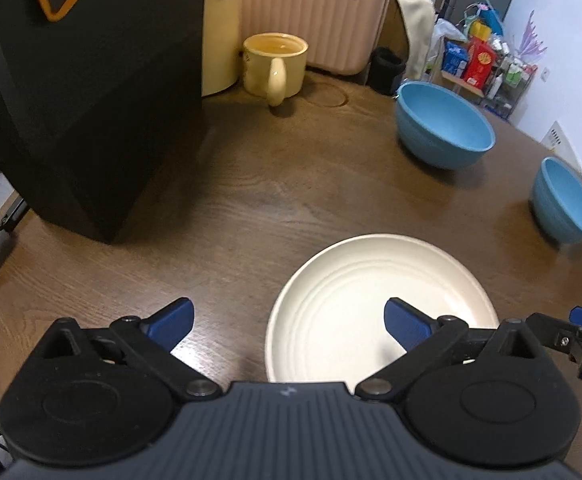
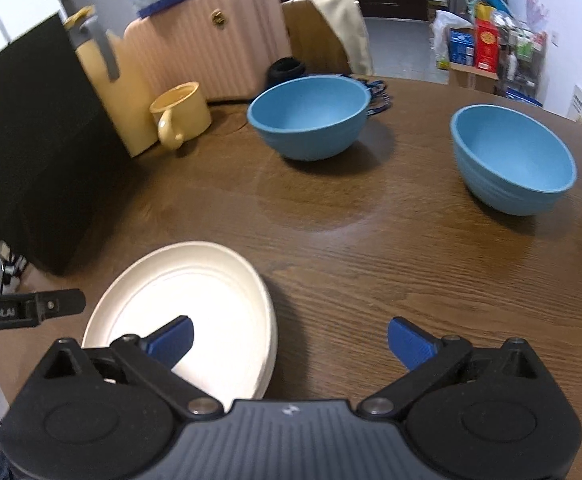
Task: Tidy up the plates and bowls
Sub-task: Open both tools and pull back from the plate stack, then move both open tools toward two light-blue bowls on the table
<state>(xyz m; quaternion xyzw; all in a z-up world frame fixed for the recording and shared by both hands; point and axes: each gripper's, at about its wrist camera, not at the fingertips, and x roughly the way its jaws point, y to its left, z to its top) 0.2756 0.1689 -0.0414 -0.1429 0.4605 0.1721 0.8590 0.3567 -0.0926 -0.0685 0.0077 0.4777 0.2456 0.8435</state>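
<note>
Both my tongs are released, nothing between the blue pads: the left gripper [image 1: 289,320] hangs over the near left edge of the cream plate [image 1: 371,296], the right gripper [image 2: 289,340] over its right edge and the bare wooden table [image 2: 371,280]. The plate lies flat near me, shallow, ringed with faint concentric ridges, possibly two stacked; I cannot tell. I judge it stiff, light, smooth and slippery, so I would pinch its raised rim. Beyond stand two blue bowls, well apart: the far bowl [image 2: 309,120] near a yellow mug [image 2: 183,118], the right bowl [image 2: 513,158] alone. Their thin rims look grippable, probably breakable if dropped.
</note>
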